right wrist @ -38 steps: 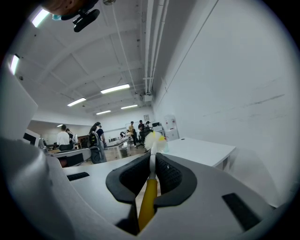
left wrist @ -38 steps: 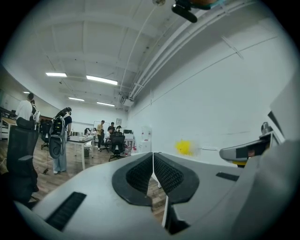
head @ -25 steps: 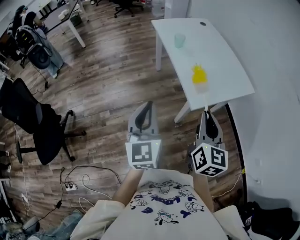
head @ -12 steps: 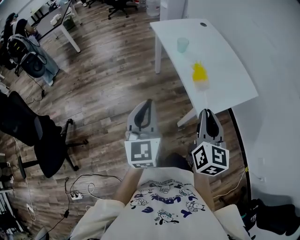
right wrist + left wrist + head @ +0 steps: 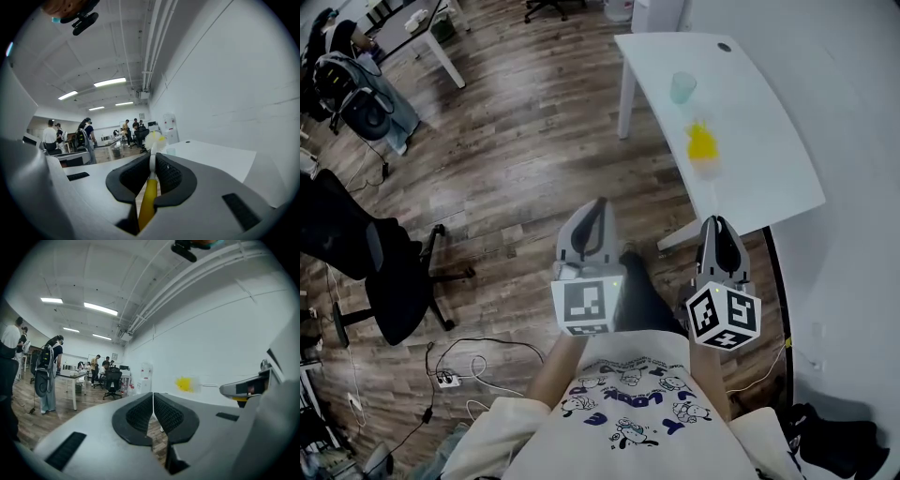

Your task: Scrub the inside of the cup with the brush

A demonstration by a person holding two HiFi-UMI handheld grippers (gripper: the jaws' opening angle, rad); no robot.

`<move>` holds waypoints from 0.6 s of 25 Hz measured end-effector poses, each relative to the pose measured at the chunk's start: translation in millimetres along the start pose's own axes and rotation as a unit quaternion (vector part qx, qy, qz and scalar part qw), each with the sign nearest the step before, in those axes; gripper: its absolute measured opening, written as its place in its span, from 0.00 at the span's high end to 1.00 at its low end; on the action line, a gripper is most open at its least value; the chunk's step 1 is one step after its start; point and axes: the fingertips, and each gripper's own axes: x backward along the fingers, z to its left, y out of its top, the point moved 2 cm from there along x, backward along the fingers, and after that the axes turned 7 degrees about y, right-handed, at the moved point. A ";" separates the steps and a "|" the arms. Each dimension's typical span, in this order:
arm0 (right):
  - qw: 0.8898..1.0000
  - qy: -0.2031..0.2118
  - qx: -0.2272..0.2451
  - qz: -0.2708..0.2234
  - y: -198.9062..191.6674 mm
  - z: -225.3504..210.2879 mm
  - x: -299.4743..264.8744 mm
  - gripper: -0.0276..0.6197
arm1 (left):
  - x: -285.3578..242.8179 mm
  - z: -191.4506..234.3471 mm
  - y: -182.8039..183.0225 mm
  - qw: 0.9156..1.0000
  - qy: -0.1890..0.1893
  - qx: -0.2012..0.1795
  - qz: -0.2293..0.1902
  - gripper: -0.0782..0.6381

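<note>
A pale green see-through cup (image 5: 682,87) stands on the white table (image 5: 769,141) ahead of me, also in the right gripper view as the cup (image 5: 170,151). My right gripper (image 5: 718,225) (image 5: 152,158) is shut on the yellow handle of the brush (image 5: 146,199). The brush's fluffy yellow-white head (image 5: 702,146) (image 5: 154,139) sticks out forward over the table's near part. My left gripper (image 5: 598,206) (image 5: 153,395) is shut with nothing between its jaws, over the wooden floor left of the table. In the left gripper view the brush head (image 5: 186,384) shows to the right.
A black office chair (image 5: 366,258) stands on the floor at left, with cables and a power strip (image 5: 442,377) near it. A white wall (image 5: 853,141) runs along the right of the table. Other desks and several people are at the room's far end (image 5: 51,371).
Both grippers and the brush have moved forward toward the table, which now lies closer. The grip on the brush is unchanged and the left gripper stays shut.
</note>
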 end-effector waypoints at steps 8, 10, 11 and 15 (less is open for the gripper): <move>1.000 0.014 -0.005 0.005 3.3 -8.4 -55.6 0.89 | -39.0 23.0 -5.5 1.000 0.029 -0.003 0.011 0.87; 1.000 0.019 -0.007 0.005 4.8 -9.9 -73.6 0.89 | -54.2 26.4 -5.2 0.999 0.032 -0.007 0.012 0.87; 1.000 0.021 -0.009 0.004 5.8 -11.4 -82.8 0.89 | -62.5 27.9 -4.6 0.999 0.033 -0.009 0.012 0.87; 1.000 0.021 -0.014 0.002 11.7 -25.3 -119.7 0.89 | -100.7 32.0 -2.2 0.999 0.036 -0.016 0.013 0.87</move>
